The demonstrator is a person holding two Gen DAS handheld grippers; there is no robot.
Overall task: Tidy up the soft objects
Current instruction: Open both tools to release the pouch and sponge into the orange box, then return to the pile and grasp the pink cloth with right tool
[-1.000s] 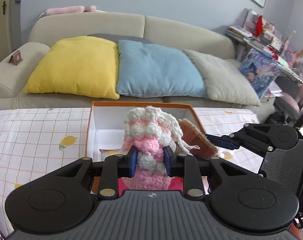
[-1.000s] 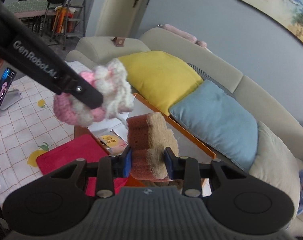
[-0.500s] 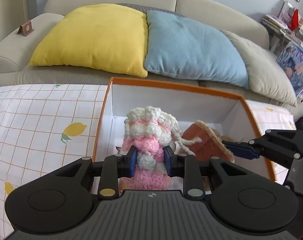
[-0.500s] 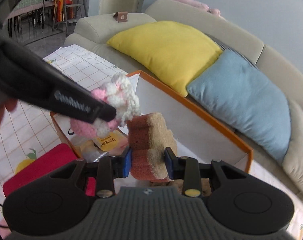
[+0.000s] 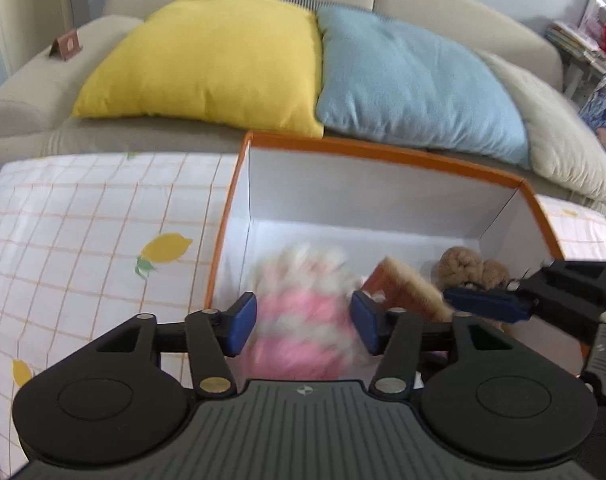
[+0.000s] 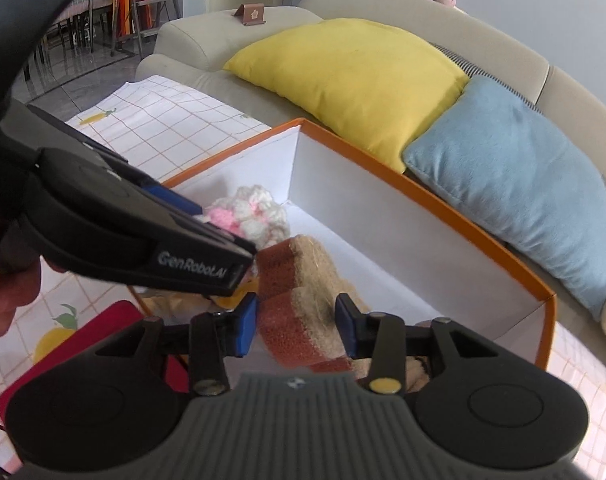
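Note:
A pink and white crocheted toy [image 5: 299,312] is blurred between the spread jaws of my left gripper [image 5: 303,322], free of the pads, inside the orange-rimmed white box [image 5: 383,156]. It also shows in the right wrist view [image 6: 251,216]. My right gripper [image 6: 297,328] has its jaws parted around a brown sponge [image 6: 303,300] over the box [image 6: 423,200]; a gap shows at the left pad. The sponge also shows in the left wrist view [image 5: 407,288].
A tan knitted toy [image 5: 471,266] lies in the box's right corner. The box stands on a lemon-print tablecloth [image 5: 103,232]. A red flat item [image 6: 83,352] lies left of the box. A sofa with yellow [image 5: 207,60] and blue [image 5: 407,80] cushions is behind.
Both grippers moved down over the box and their jaws opened. The crocheted toy left the left pads and is dropping into the box. The sponge is loosened in the right gripper.

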